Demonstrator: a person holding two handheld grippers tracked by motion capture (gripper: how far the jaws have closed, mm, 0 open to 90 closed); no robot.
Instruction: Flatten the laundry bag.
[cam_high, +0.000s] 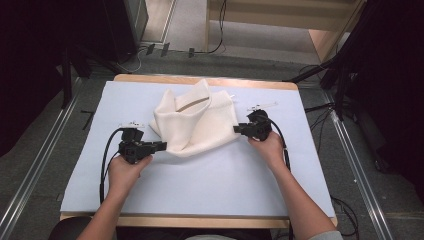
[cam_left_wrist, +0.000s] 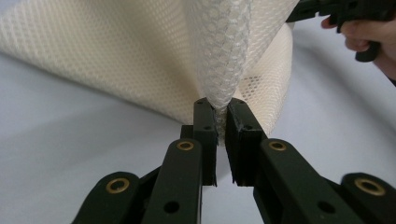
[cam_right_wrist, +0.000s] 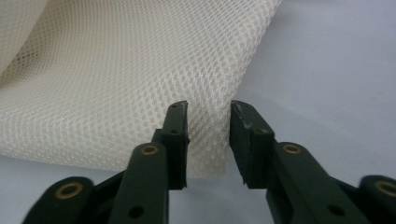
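Mesh fabric (cam_high: 195, 122), cream and crumpled, lies on the pale blue table cover (cam_high: 210, 180) between both grippers. Left gripper (cam_left_wrist: 221, 119) has its jaws nearly closed, and a gathered fold of the mesh is pinched between the tips and rises straight above them. Right gripper (cam_right_wrist: 208, 119) has jaws clearly apart; the corner edge of the mesh lies in the gap between them, but the pads do not press on it

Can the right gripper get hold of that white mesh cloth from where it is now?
Probably yes. The right gripper has its jaws apart with the corner of the mesh cloth already between them, and nothing on the table blocks it.
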